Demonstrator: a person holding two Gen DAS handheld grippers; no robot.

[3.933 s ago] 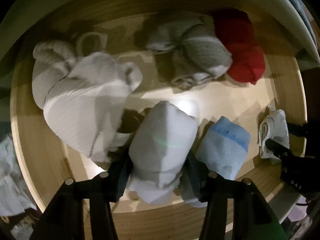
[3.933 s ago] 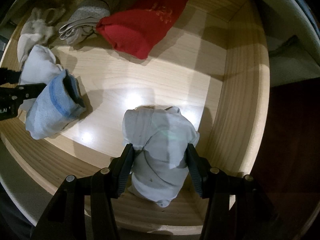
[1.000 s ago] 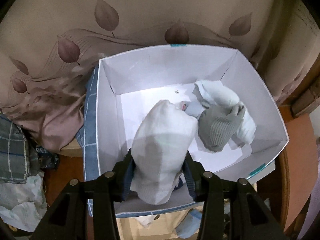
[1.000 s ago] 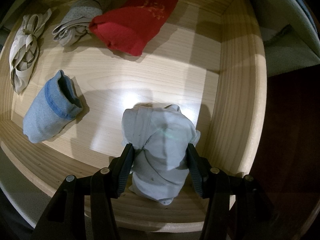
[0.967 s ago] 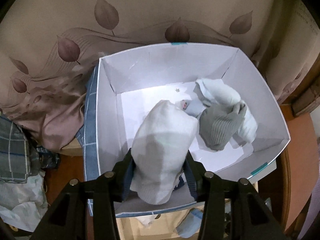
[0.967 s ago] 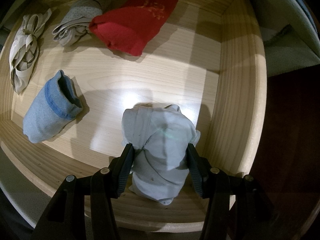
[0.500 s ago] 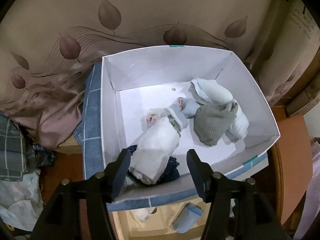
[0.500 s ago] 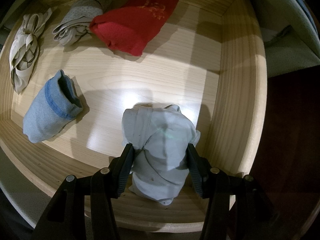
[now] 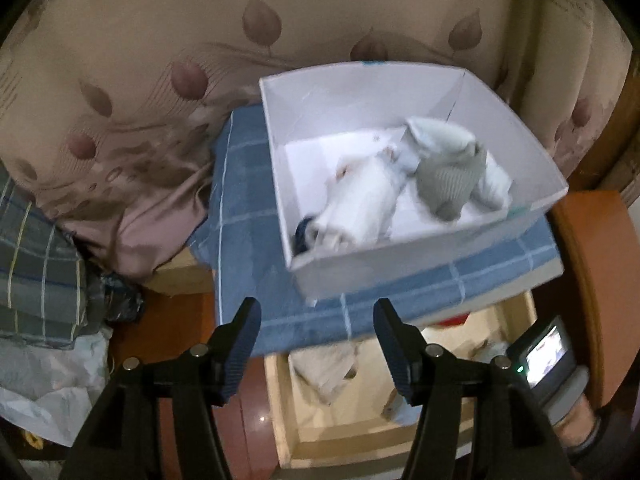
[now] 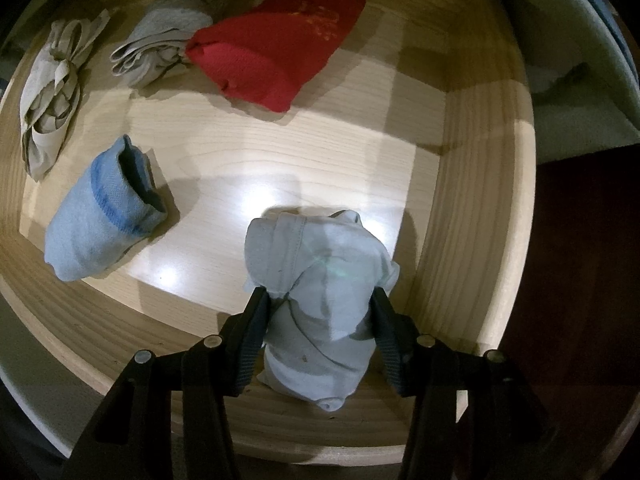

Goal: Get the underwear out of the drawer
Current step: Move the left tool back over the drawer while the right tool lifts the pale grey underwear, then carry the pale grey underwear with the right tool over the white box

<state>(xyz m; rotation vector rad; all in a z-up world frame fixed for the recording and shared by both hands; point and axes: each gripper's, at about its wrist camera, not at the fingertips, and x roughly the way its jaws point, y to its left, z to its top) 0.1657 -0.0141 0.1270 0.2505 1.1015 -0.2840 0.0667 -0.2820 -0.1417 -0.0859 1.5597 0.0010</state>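
In the right wrist view my right gripper (image 10: 318, 312) is shut on a pale grey-blue folded underwear (image 10: 320, 280) near the front right corner of the wooden drawer (image 10: 472, 200). A light blue roll (image 10: 102, 210), a red piece (image 10: 276, 44), a grey piece (image 10: 160, 48) and a beige piece (image 10: 50, 92) lie in the drawer. In the left wrist view my left gripper (image 9: 316, 332) is open and empty, above and in front of a white box (image 9: 400, 264). A white underwear roll (image 9: 360, 204) lies in the box beside grey (image 9: 448, 180) and pale pieces.
The white box stands on a blue checked cloth (image 9: 248, 208) over the drawer unit. A leaf-patterned curtain (image 9: 160, 60) hangs behind. Plaid fabric (image 9: 36, 264) and bags lie at the left. The open drawer (image 9: 360, 400) and the right gripper's camera (image 9: 548, 352) show below.
My left gripper has let go of the white roll into the box, opened, and pulled back and left. The right gripper stays shut on the grey-blue underwear.
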